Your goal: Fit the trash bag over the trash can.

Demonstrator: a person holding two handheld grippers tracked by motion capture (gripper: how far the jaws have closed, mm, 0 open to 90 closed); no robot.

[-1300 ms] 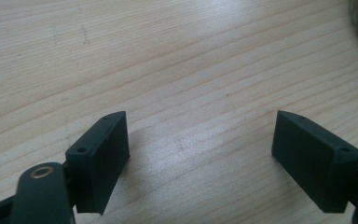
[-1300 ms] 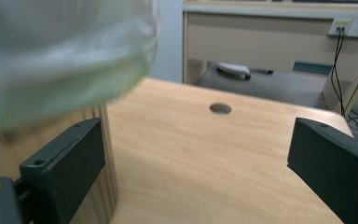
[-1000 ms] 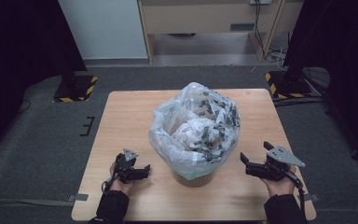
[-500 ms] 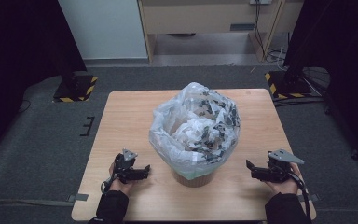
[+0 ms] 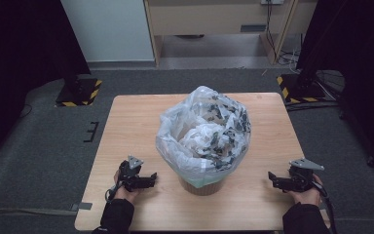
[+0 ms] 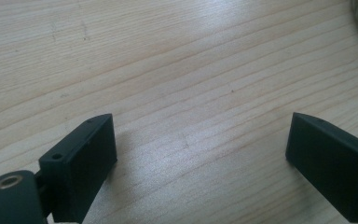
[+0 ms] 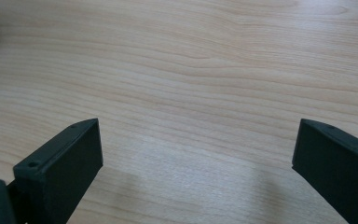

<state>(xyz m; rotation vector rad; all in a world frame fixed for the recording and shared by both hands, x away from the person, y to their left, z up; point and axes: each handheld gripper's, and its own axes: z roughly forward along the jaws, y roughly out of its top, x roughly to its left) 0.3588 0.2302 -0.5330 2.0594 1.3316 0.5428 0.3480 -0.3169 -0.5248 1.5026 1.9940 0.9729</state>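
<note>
Bin (image 5: 202, 183) lined with a clear plastic bag (image 5: 204, 129) stands at the tabletop's (image 5: 131, 122) near middle. I hold my left claw (image 5: 151, 179) and right claw (image 5: 271, 179) low beside it, both wide, gripping nothing, left just opened.

- Our left gripper (image 5: 151, 179) sits at the lower left of the high view, held level in our left hand (image 5: 121, 187), jaws just opened wide, nothing between them.
- Our right gripper (image 5: 271, 178) sits at the lower right, held level in our right hand (image 5: 306, 192), jaws spread wide and empty.
</note>
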